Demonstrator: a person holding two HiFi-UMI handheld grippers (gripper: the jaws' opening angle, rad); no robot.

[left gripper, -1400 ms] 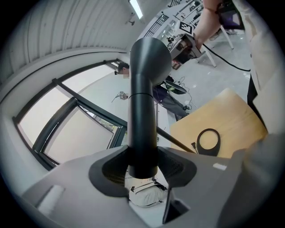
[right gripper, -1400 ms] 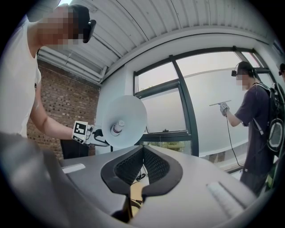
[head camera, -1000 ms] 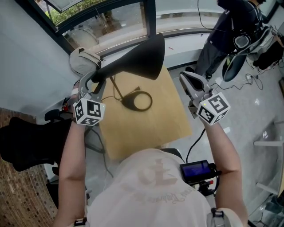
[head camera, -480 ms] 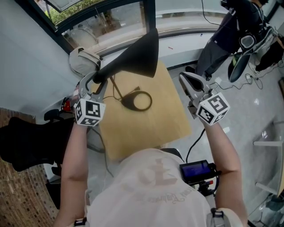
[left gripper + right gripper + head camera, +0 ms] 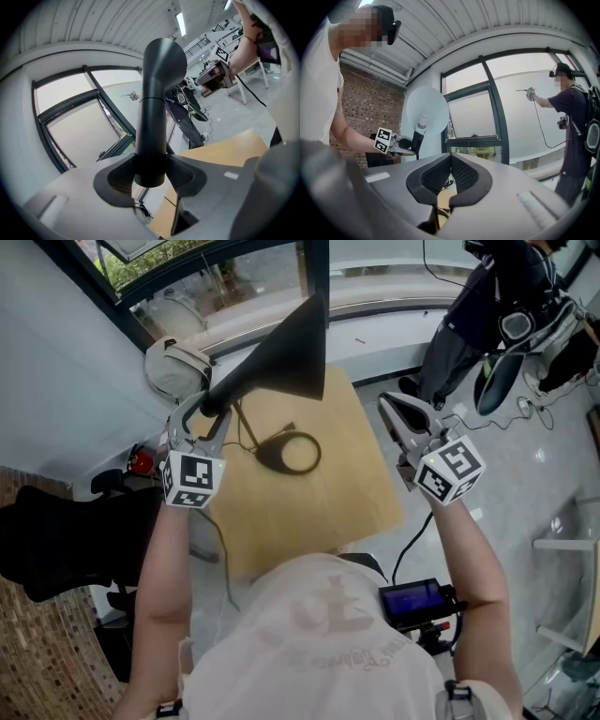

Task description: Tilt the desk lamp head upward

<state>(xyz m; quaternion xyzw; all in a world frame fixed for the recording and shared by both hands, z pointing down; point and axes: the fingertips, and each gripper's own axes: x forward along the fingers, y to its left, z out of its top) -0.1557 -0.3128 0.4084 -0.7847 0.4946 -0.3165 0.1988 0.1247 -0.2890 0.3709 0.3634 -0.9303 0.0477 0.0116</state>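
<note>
The black desk lamp's cone head [image 5: 286, 352] hangs over the far end of the small wooden table [image 5: 347, 493], its ring base [image 5: 291, 454] flat on the top. My left gripper [image 5: 208, 413] is shut on the lamp's neck just behind the cone. In the left gripper view the black neck [image 5: 152, 126] runs up between the pads [image 5: 187, 176]. In the right gripper view the shade's white inside [image 5: 426, 110] and its bulb [image 5: 423, 123] face the camera, slightly raised. My right gripper [image 5: 392, 409] hovers off the table's right edge, shut on nothing, well apart from the lamp.
A window wall [image 5: 216, 287] runs along the far side. A person in dark clothes [image 5: 487, 306] stands at the far right with cables on the floor. A black chair [image 5: 56, 540] sits at the left, and a white rounded object [image 5: 173, 367] lies behind the lamp.
The left gripper has rolled with the neck in it, and the lamp's cone has swung its mouth upward and away. The right gripper has stayed put.
</note>
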